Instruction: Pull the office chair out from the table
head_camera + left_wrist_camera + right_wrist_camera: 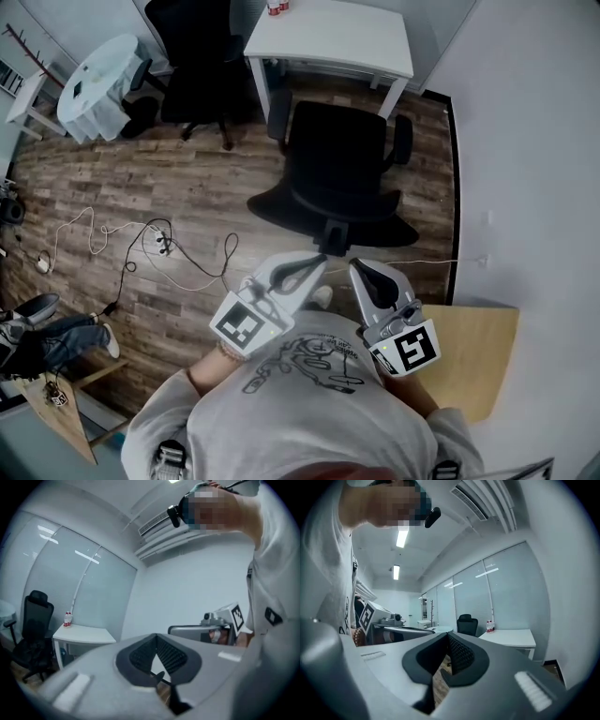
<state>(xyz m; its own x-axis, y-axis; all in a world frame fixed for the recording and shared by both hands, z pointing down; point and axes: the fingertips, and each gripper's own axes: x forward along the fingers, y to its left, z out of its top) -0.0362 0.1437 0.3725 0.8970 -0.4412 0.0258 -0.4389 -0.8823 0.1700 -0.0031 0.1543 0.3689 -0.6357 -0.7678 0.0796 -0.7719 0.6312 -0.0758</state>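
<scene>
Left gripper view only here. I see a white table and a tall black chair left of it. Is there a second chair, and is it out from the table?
Observer: Yes. Head view shows a black office chair with armrests standing out from the white rectangular table, with a strip of wood-plank floor between them.
Operator: Either gripper on it?
Observer: No. In head view the left gripper and right gripper are up by the person's chest, on the near side of the chair.
Operator: Right jaws?
Observer: Right gripper view shows them together, with nothing between.
</scene>
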